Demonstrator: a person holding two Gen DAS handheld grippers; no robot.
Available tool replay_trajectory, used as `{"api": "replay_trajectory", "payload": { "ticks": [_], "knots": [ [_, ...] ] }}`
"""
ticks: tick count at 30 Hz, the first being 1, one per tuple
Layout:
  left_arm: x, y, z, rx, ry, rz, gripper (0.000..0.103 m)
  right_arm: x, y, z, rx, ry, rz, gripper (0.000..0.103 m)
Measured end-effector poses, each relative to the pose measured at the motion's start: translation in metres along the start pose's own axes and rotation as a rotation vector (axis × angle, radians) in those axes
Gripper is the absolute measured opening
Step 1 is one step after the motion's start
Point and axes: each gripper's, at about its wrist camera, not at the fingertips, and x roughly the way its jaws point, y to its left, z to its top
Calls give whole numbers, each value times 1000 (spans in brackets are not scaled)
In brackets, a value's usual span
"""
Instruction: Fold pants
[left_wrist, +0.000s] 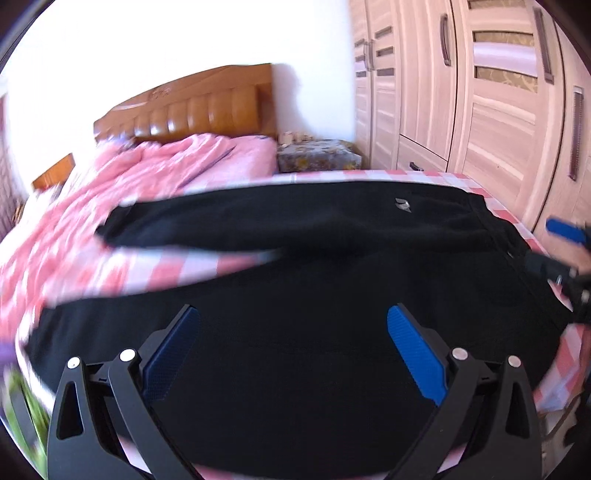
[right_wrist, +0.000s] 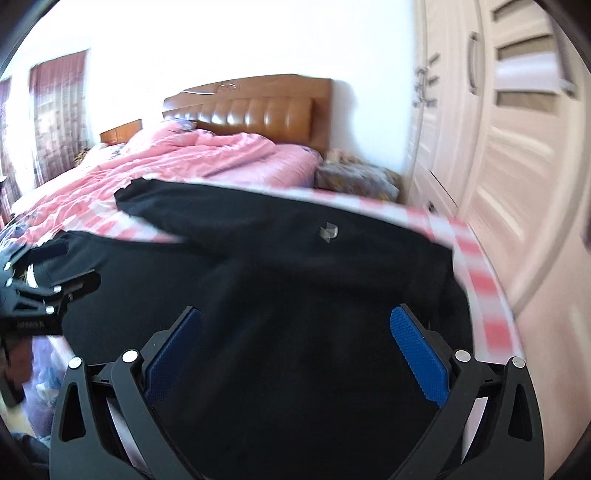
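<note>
Both your left gripper (left_wrist: 293, 325) and right gripper (right_wrist: 295, 326) hang spread, empty, over black pants (left_wrist: 295, 258) lying unfolded, legs splayed, mid-frame on the checked bed (left_wrist: 177, 269); folding hasn't started.

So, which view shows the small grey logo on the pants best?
The right wrist view: the logo sits near the middle of the picture and looks larger. In the left wrist view the logo is also visible on the pants, but farther off and smaller.

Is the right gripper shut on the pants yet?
No. In the right wrist view the right gripper stands wide open above the black pants, its blue pads far apart, clamping no fabric.
</note>
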Motion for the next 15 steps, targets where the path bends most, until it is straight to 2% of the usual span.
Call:
{"api": "replay_trajectory", "payload": {
  "ticks": [3, 4, 7, 9, 12, 15],
  "knots": [
    [46, 11, 55, 26, 4, 26, 102, 51, -27, 37, -60, 78, 25, 99],
    [63, 14, 70, 25, 26, 16, 102, 80, -38, 53, -91, 139, 39, 99],
    [127, 20, 112, -15, 153, -39, 101, 137, -62, 79, -125, 215, 82, 99],
    [170, 22, 131, -49, 228, -39, 101, 176, -76, 92, -112, 265, 86, 99],
    [216, 24, 146, -86, 290, 1, 101, 239, -94, 105, -105, 348, 152, 99],
    [267, 36, 161, -212, 397, -30, 101, 277, -93, 107, -184, 406, 189, 99]
  ]
}}
